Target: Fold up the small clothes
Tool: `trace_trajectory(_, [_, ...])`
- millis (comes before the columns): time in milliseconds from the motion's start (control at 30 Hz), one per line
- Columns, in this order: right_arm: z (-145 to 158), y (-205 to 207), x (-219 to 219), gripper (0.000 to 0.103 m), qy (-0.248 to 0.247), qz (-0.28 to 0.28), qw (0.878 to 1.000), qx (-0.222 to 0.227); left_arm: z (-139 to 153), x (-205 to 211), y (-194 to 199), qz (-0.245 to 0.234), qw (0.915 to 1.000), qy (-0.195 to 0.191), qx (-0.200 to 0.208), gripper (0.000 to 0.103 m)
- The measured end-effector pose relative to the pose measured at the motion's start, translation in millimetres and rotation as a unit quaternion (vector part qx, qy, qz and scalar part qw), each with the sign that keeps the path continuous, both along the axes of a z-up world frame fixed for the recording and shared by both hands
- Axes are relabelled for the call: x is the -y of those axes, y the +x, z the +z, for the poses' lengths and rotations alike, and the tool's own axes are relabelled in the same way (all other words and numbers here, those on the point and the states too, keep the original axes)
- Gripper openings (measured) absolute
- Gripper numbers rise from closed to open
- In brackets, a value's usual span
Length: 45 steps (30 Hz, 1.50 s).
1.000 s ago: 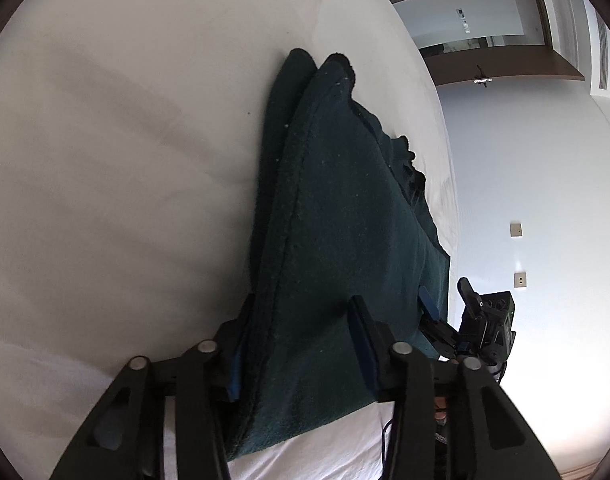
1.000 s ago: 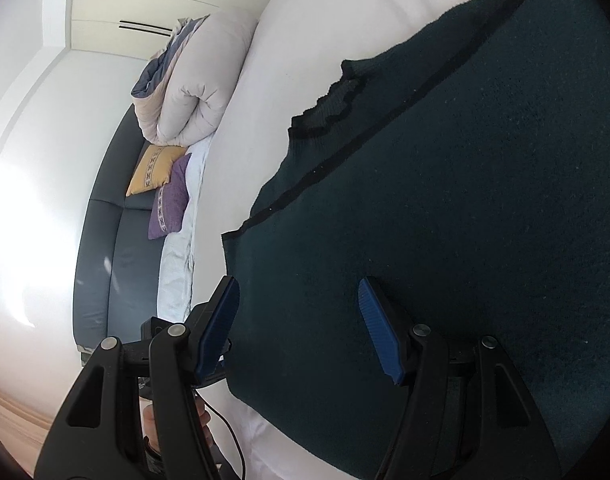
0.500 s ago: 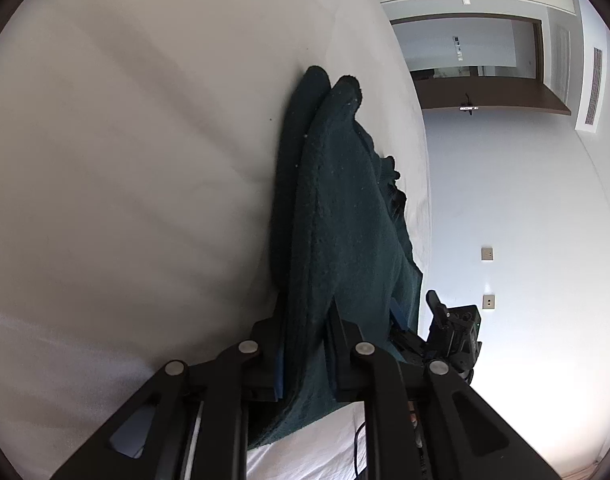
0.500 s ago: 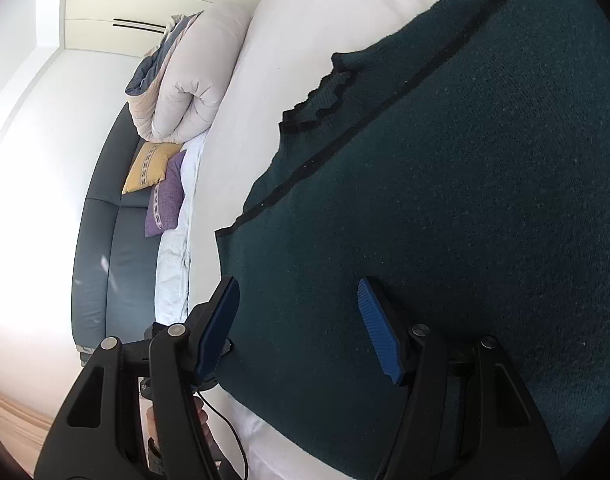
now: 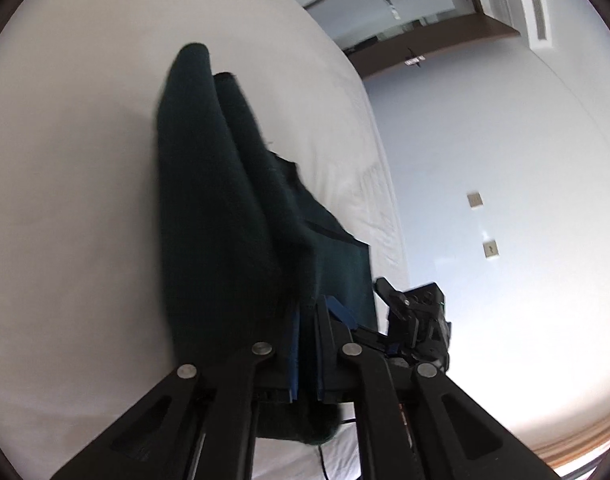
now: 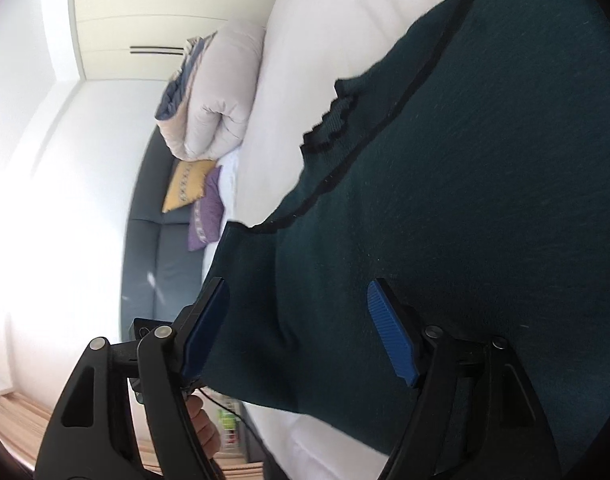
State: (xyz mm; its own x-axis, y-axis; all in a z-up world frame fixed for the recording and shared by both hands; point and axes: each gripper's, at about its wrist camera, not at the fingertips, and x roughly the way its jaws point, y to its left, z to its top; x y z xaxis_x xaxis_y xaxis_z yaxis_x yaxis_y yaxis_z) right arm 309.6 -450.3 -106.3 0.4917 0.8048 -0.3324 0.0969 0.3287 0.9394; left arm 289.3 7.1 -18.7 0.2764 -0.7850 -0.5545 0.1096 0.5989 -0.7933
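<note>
- In the left wrist view, the left gripper (image 5: 305, 344) is seen pressed together on the near edge of the dark green garment (image 5: 225, 216); its jaws have just been closing, with the cloth pinched between the blue pads (image 5: 295, 354).
- From that pinch the garment is drawn up in two long ridges across the white bed (image 5: 73, 184), its far end rounded against the sheet.
- The right gripper (image 5: 417, 320) is caught in this same view, just beside the garment's right corner; how its jaws stand cannot be told from here.
- Only this view gives the grey wall (image 5: 485, 140) with two small plates (image 5: 483, 224) and a dark-framed doorway (image 5: 421, 20).
- In the right wrist view, the right gripper (image 6: 301, 332) is shown spread wide; its jaws have just been opening, and the garment (image 6: 465, 200) lies between them, with a fold rising in the gap and the pads not pressing on it.
- The black trim and the notched neckline (image 6: 333, 120) are made out here alone.
- Only this view gives the rolled duvet (image 6: 221, 96), the yellow cushion (image 6: 185, 188), the purple cushion (image 6: 207, 216) and the grey sofa (image 6: 157, 268).
- A hand (image 6: 203, 428) is glimpsed below the left finger.
</note>
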Motion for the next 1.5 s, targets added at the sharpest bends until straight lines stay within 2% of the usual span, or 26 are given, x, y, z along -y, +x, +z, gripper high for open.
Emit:
trace_trajectory(100, [2.3, -5.0, 28.1, 0.075, 0.034, -0.016, 0.999, 0.004, 7.5, 66.1, -2.2, -0.055, 0.9973, 0.042, 0.027, 0.005])
trace_trajectory(233, [-7.2, -6.5, 56.8, 0.076, 0.063, -0.029, 0.997, -0.013, -10.9, 126.9, -7.3, -0.096, 0.9917, 0.076, 0.039, 0.005])
trace_trajectory(300, [-14.0, -5.7, 63.2, 0.076, 0.058, -0.026, 0.998, -0.025, -16.6, 134.1, -16.8, -0.108, 0.9896, 0.082, 0.048, 0.005])
trace_trajectory(367, [-14.5, -6.8, 64.4, 0.076, 0.058, -0.019, 0.998, -0.018, -13.4, 127.9, -25.4, -0.116, 0.9879, 0.079, 0.066, 0.007])
trace_trajectory(433, [-14.7, -5.8, 63.0, 0.076, 0.051, -0.014, 0.999, -0.014, -12.0, 106.1, -22.3, -0.091, 0.9912, 0.065, 0.071, 0.013])
trace_trajectory(500, [-14.2, -4.0, 57.9, 0.076, 0.045, -0.013, 0.999, -0.015, -16.7, 75.0, -15.4, -0.050, 0.9958, 0.050, 0.059, 0.035])
trace_trajectory(533, [-12.3, -2.1, 53.1, 0.076, 0.041, -0.010, 0.999, -0.014, -18.6, 64.2, -14.2, -0.035, 0.9969, 0.049, 0.050, 0.043])
trace_trajectory(600, [-9.7, 0.8, 41.9, 0.076, 0.033, 0.003, 0.999, -0.017, -20.0, 46.6, -17.1, -0.020, 0.9979, 0.041, 0.046, 0.081])
trace_trajectory(633, [-7.3, 2.9, 34.6, 0.076, 0.028, 0.011, 0.999, -0.018, -19.6, 40.7, -20.7, -0.016, 0.9979, 0.038, 0.051, 0.085])
trace_trajectory(700, [-3.3, 7.7, 21.7, 0.076, 0.010, 0.021, 1.000, -0.018, -14.7, 27.8, -28.8, -0.008, 0.9975, 0.022, 0.066, 0.085])
trace_trajectory(767, [4.0, 8.5, 15.8, 0.076, -0.025, 0.006, 0.999, -0.019, -11.2, 14.2, -33.2, 0.004, 0.9973, 0.001, 0.074, 0.085])
trace_trajectory(867, [25.6, 7.1, 17.1, 0.076, -0.051, -0.009, 0.999, 0.000, -12.0, -11.7, -34.1, 0.029, 0.9963, 0.006, 0.081, 0.085])
trace_trajectory(967, [62.0, 9.8, 1.4, 0.076, -0.130, 0.016, 0.991, 0.031, -23.8, -29.0, -41.1, 0.046, 0.9964, -0.005, 0.071, 0.085])
trace_trajectory(1000, [72.6, 13.1, -12.8, 0.076, -0.155, 0.041, 0.986, 0.040, -29.0, -34.9, -44.3, 0.051, 0.9964, -0.014, 0.066, 0.085])
trace_trajectory(1100, [94.1, 26.7, -71.3, 0.076, -0.244, 0.125, 0.960, 0.053, -47.6, -45.7, -59.3, 0.056, 0.9967, -0.036, 0.047, 0.085])
trace_trajectory(1167, [91.4, 41.0, -113.4, 0.075, -0.276, 0.180, 0.943, 0.038, -58.9, -49.5, -69.3, 0.053, 0.9973, -0.037, 0.033, 0.085])
trace_trajectory(1267, [79.7, 59.7, -147.0, 0.075, -0.307, 0.200, 0.930, 0.009, -66.4, -56.3, -81.2, 0.048, 0.9977, -0.041, 0.025, 0.085])
trace_trajectory(1333, [69.6, 69.1, -160.3, 0.065, -0.311, 0.208, 0.927, -0.011, -66.8, -62.9, -87.8, 0.050, 0.9975, -0.042, 0.027, 0.085])
trace_trajectory(1400, [64.0, 70.9, -169.6, 0.039, -0.328, 0.221, 0.918, -0.017, -67.1, -69.3, -92.4, 0.052, 0.9972, -0.046, 0.027, 0.085])
trace_trajectory(1500, [61.6, 68.6, -176.4, 0.020, -0.347, 0.232, 0.909, -0.011, -67.8, -76.5, -97.5, 0.059, 0.9965, -0.053, 0.025, 0.085])
